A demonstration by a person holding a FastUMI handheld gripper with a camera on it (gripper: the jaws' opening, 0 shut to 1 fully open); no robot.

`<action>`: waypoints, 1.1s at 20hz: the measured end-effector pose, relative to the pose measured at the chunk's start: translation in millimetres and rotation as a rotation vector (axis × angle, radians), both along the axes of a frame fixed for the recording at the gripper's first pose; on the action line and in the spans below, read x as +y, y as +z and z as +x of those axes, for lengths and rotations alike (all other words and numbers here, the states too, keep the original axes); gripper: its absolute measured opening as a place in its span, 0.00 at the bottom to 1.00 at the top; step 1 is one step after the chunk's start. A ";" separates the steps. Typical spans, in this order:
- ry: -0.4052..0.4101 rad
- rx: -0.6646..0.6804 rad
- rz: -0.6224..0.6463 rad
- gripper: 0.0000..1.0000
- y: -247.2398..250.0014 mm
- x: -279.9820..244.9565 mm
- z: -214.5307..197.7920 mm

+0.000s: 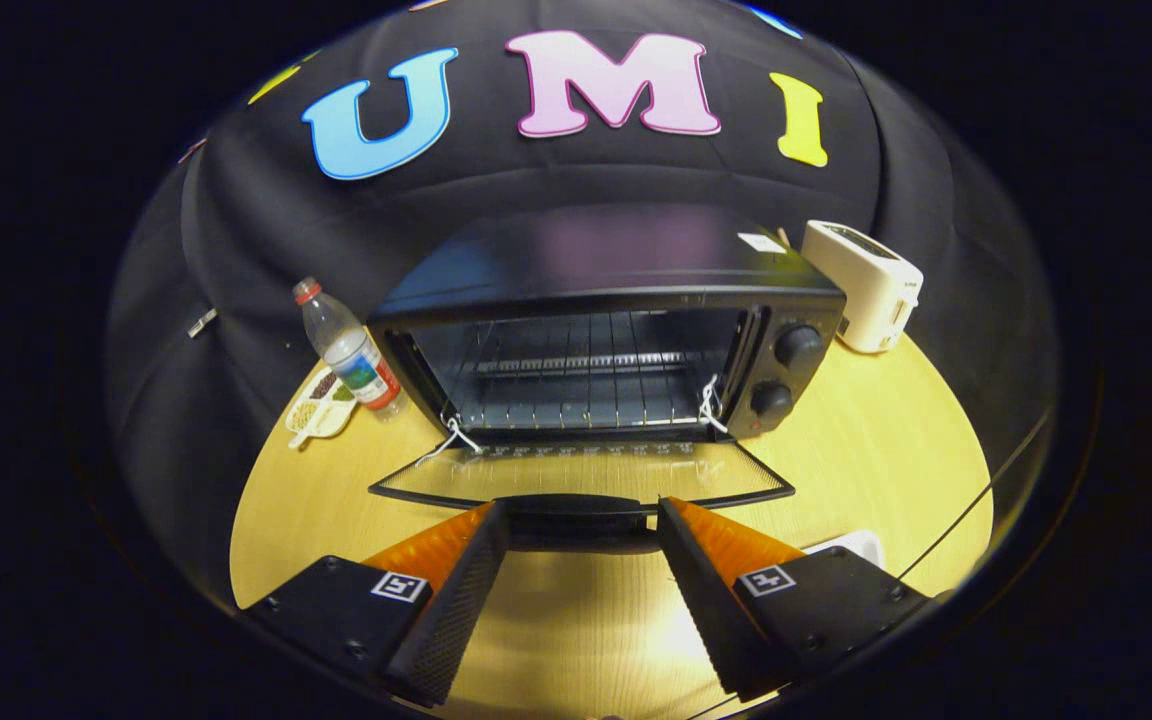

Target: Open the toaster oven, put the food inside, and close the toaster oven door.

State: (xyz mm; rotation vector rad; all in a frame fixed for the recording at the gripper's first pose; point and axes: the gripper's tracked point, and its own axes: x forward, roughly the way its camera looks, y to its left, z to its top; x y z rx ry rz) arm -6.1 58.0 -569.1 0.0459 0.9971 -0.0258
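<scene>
A black toaster oven (616, 300) stands on the wooden table with its glass door (581, 475) folded down flat toward me. The wire rack (576, 385) inside is bare. The door's black handle (581, 512) lies just ahead of my fingertips. My gripper (581, 525) is open, its orange-and-black fingers (456, 570) spread wide with only table between them. A small plate of food (321, 408) rests left of the oven, behind a bottle.
A clear water bottle (351, 350) with a red cap leans beside the oven's left side. A white toaster (866, 285) stands at the back right. A white object (851, 545) peeks out behind my right finger. A thin cable (976, 500) runs along the table's right side.
</scene>
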 end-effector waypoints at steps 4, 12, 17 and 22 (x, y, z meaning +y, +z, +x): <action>-0.048 0.109 0.047 0.97 -26.2 -10.4 -23.5; -0.015 0.097 0.144 0.97 3.9 -24.2 -29.3; 0.073 0.081 0.153 0.99 44.5 -100.4 -46.2; -0.028 0.160 0.128 0.99 38.5 -200.2 -75.9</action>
